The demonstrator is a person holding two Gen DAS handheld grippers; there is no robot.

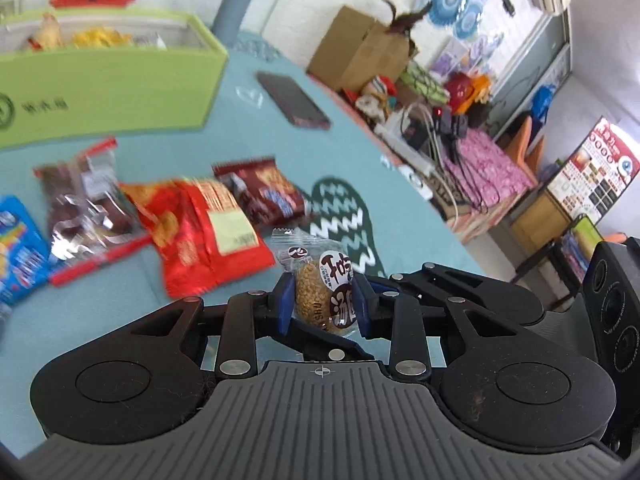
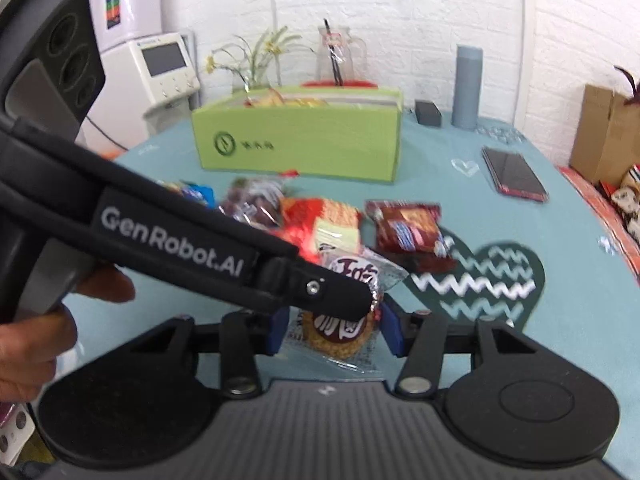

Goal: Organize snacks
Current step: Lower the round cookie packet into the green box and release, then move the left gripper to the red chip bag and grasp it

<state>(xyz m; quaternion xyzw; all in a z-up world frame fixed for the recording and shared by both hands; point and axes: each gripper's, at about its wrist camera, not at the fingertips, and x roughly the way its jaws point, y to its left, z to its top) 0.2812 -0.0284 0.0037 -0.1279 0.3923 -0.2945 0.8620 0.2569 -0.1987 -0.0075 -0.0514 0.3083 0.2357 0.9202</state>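
My left gripper (image 1: 323, 300) is shut on a clear-wrapped round sesame cake (image 1: 324, 286) and holds it above the teal tablecloth. In the right wrist view my right gripper (image 2: 335, 330) stands around the same cake (image 2: 340, 332); its blue pads sit beside the wrapper with small gaps, and the left gripper's finger (image 2: 332, 296) crosses over the cake. A red snack bag (image 1: 204, 228), a dark brown bag (image 1: 264, 192), a clear bag of dark sweets (image 1: 88, 204) and a blue bag (image 1: 18, 248) lie on the table. A green box (image 1: 104, 84) with snacks in it stands behind.
A phone (image 1: 294, 100) lies right of the green box. A grey cylinder (image 2: 468, 86) and a small black box (image 2: 428, 112) stand at the table's back. A dark heart-shaped mat (image 2: 476, 280) lies at the right. Cardboard boxes and clutter are off the table's right edge.
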